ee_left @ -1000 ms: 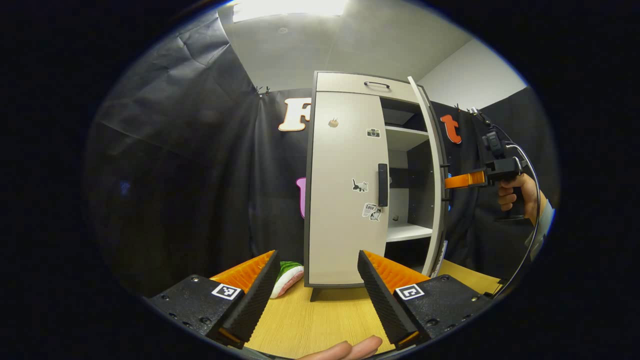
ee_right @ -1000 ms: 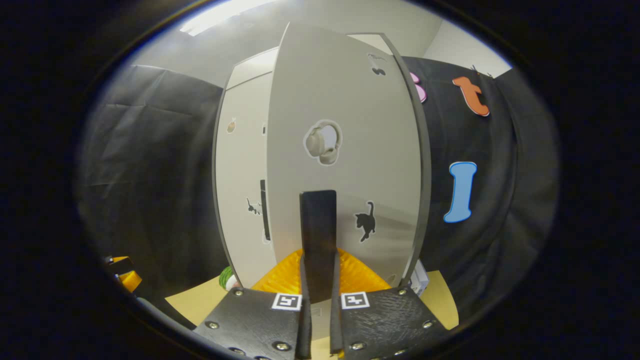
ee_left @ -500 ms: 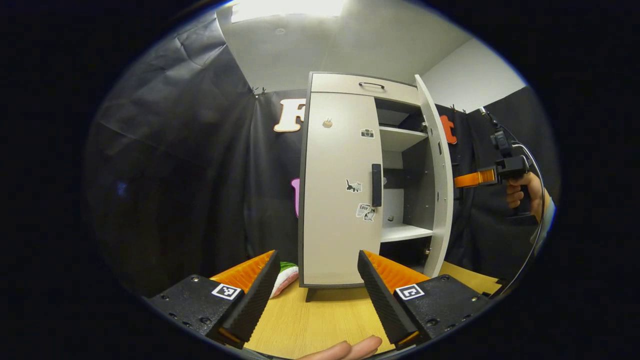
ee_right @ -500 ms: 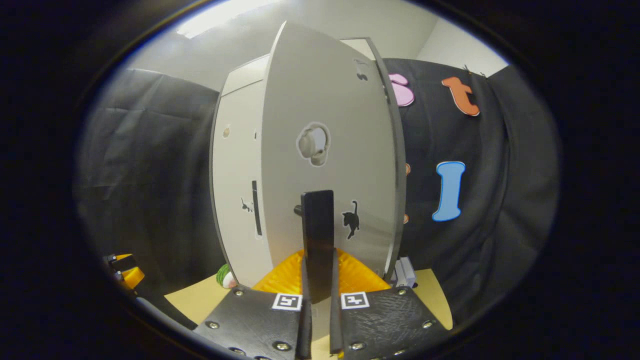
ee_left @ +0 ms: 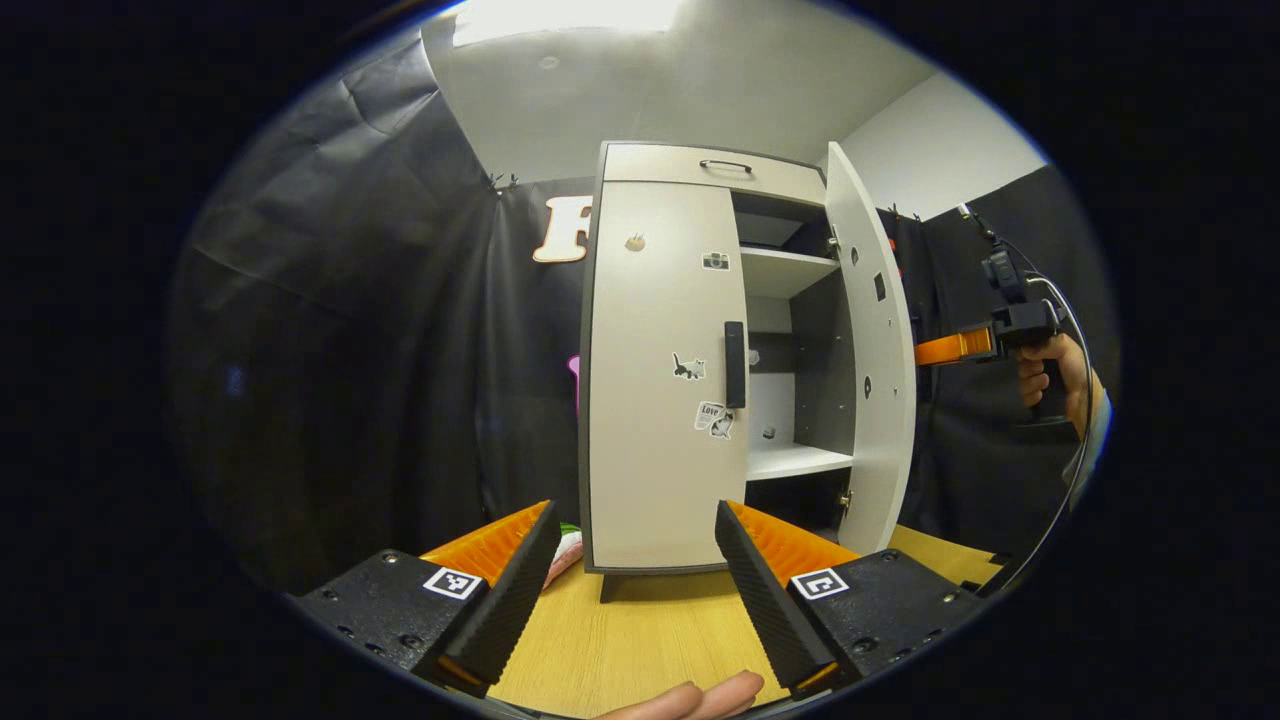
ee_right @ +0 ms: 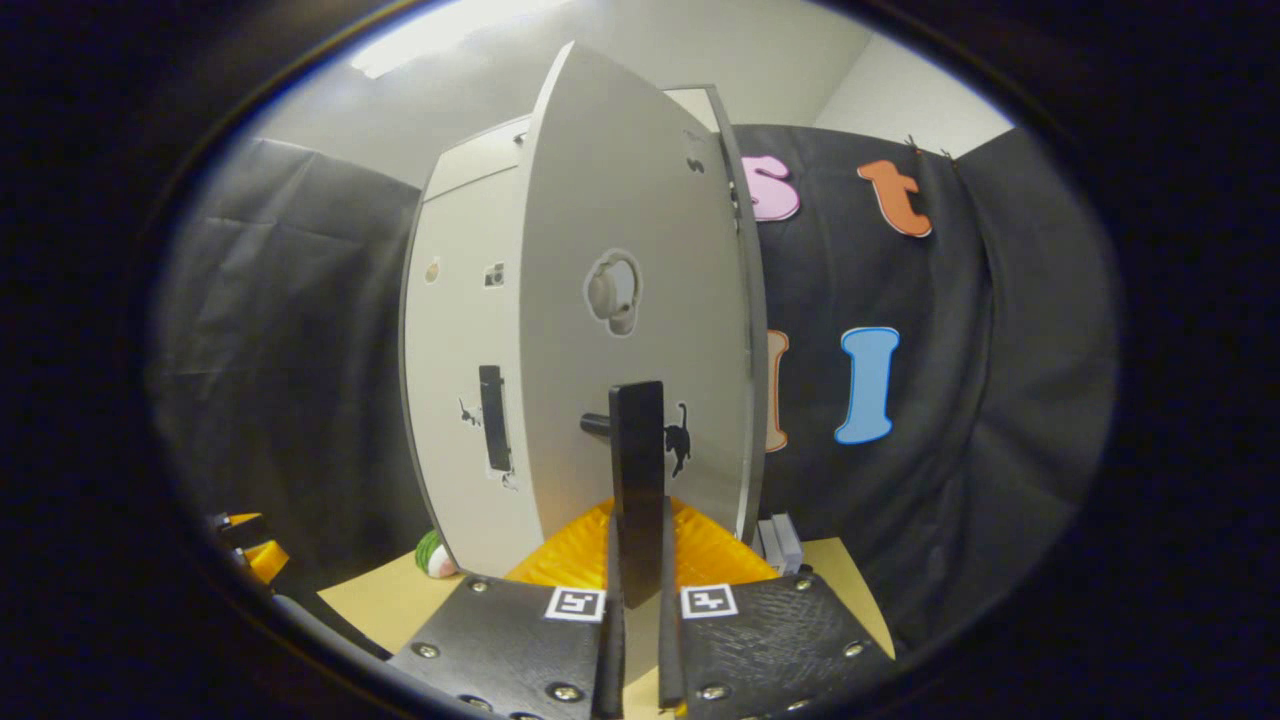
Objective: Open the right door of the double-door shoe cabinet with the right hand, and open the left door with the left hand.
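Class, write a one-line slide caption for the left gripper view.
Open left hand-held gripper faces the cabinet's closed left door; right door stands open, shelves showing.

Wooden tabletop (ee_left: pixel 640 640); green-pink-white object (ee_left: pixel 566 543) at cabinet's lower left; small grey-white box (ee_right: pixel 780 540) behind cabinet.

— Where does the shoe cabinet (ee_left: pixel 700 370) stand?
— On the tabletop (ee_left: pixel 640 640), before the booth's wall. Its left door (ee_left: pixel 660 370) sits shut; the right door (ee_left: pixel 870 360) swings out to the right.
— And inside?
— Shelves (ee_left: pixel 795 460), one above another. A small object (ee_left: pixel 565 550) lies on the tabletop, left of the cabinet's foot.
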Tool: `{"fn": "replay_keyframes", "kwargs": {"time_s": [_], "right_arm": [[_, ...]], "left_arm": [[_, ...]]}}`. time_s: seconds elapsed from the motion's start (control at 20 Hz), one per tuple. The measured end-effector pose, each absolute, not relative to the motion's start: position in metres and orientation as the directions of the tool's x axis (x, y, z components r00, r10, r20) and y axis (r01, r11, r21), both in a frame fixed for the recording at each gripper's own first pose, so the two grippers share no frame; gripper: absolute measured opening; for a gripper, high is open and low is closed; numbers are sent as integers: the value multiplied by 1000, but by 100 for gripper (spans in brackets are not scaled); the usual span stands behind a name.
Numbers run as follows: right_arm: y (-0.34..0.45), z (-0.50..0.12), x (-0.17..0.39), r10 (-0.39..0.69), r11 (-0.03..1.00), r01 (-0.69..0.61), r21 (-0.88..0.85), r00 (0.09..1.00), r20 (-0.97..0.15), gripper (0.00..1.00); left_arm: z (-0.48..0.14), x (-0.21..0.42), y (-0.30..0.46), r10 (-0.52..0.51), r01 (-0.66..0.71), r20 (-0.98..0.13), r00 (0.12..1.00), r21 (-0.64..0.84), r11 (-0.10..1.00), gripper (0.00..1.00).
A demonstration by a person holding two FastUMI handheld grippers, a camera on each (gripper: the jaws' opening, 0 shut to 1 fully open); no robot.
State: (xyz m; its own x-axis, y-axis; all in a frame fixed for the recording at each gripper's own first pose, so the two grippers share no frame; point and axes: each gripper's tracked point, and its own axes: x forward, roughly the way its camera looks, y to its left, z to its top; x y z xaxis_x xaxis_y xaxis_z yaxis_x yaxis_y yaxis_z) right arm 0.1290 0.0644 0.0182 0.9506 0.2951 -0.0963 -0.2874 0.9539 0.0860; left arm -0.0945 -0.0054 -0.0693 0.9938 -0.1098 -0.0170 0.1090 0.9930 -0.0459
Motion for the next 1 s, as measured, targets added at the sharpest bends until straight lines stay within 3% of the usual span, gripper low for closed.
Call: {"fn": "replay_keyframes", "kwargs": {"time_s": [0.25,0.35,0.4,0.45,0.5,0.65,1.0], "right_arm": [[39,18,129,257,965,-251,78,963,-84,13],[16,18,134,191,981,-186,55,978,-88,12],[-9,49,88,165,984,-159,75,983,-78,12],[-12,14,136,126,991,-122,55,989,-75,2],[-31,12,138,72,997,-72,12,995,-67,1],[-20,11,142,178,975,-168,144,982,-64,3],[-26,10,141,209,967,-200,156,977,-43,1]], "left_arm": [[-77,-89,-14,-125,123,-38,991,-50,991,96],[-80,-87,-19,-131,128,-48,990,-57,990,96],[-82,-87,-21,-135,131,-52,990,-61,989,96],[-82,-87,-23,-138,135,-54,989,-64,989,96],[-82,-86,-25,-143,139,-55,988,-65,988,96],[-84,-84,-30,-149,145,-61,987,-55,988,96],[-83,-78,-30,-126,123,-68,990,-44,991,96]]}}
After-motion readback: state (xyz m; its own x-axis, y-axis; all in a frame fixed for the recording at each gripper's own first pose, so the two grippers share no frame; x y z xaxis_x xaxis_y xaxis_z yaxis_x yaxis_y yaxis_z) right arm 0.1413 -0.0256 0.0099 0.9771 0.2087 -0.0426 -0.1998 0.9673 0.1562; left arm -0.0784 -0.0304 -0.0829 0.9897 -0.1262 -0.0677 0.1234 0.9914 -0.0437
